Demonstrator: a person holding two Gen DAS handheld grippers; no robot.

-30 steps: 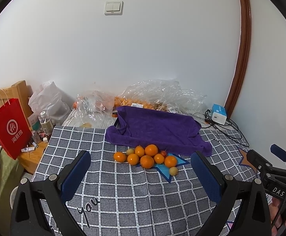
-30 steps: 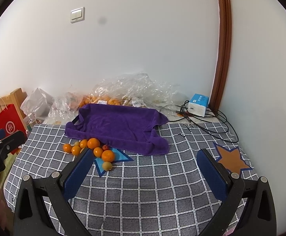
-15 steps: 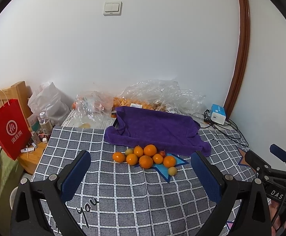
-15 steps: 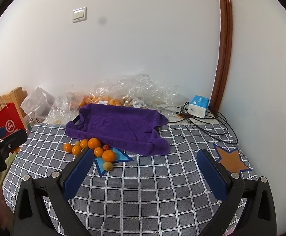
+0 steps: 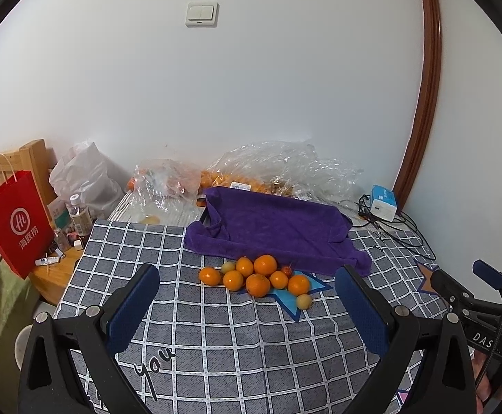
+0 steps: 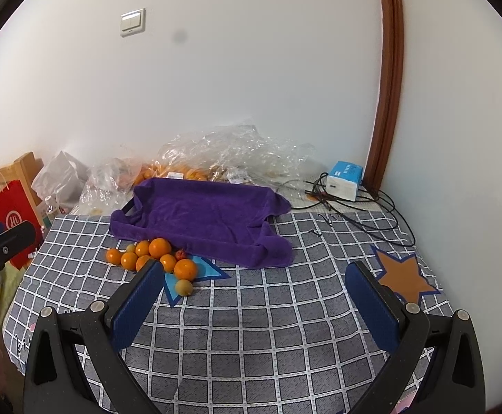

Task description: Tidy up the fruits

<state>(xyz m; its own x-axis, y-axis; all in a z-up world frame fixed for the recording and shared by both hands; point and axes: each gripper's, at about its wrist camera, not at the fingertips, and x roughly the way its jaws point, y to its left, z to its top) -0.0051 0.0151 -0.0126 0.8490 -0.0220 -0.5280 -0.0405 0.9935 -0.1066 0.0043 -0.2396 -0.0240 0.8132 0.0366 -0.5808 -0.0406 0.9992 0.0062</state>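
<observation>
— Where is the fruit?

— Piled on the checked cloth [image 5: 216, 345], just in front of the purple towel [image 5: 278, 224]. Mostly round oranges [image 5: 257, 284], touching each other, partly on a blue star patch [image 5: 287, 302]. Two small yellow-green fruits too: one [image 5: 303, 301] at the near edge, one [image 5: 228, 266] at the back. A tiny red one [image 5: 287, 270] tucked in the middle.

— And the fingers?

— Left gripper [image 5: 247, 310] spread wide, holding nothing. Right gripper [image 6: 254, 303] the same, wide apart and empty. Both well short of the pile.

— Hard to pick up?

— Probably not heavy. Firm inside, bumpy skin, so likely good grip for the blue ribbed pads [image 6: 137, 305]. Round though, so likely to roll if bumped. Best to pinch across the fat middle, gently, no squashing.

— Which first?

— Maybe the loose yellow-green one at the near edge. Nothing leaning on it.

— Anything else about?

— Crinkly clear plastic bags [image 6: 237, 151] at the back, with more orange fruit inside. Soft fuzzy towel. A red paper bag [image 5: 12, 220] off to the left.
</observation>
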